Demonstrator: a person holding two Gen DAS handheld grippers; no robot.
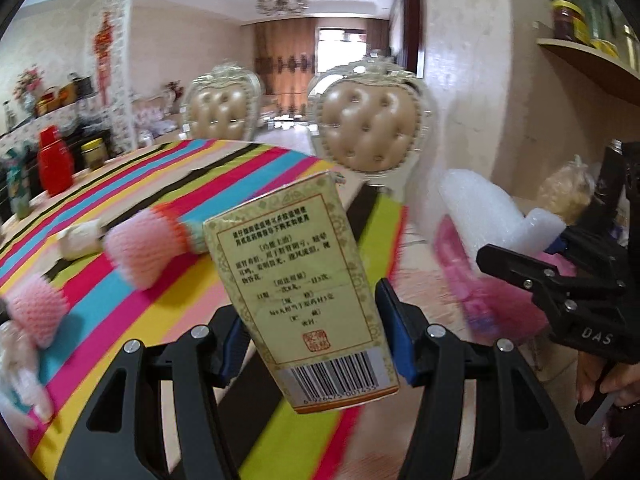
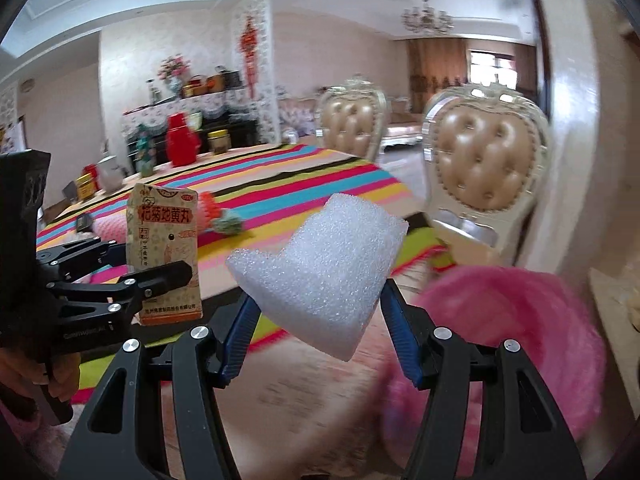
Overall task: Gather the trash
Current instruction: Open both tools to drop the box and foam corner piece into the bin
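Now, with the left claw (image 1: 316,344) clamped on the medicine box (image 1: 300,292) and the right claw (image 2: 320,332) clamped on the white foam piece (image 2: 320,272), both should stay closed until directly above the pink bin (image 2: 516,328) at the right.

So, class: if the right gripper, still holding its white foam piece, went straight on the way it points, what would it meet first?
Probably the pink bin just ahead and low to its right. The right gripper holds the foam piece, and blur leaves depth unclear.
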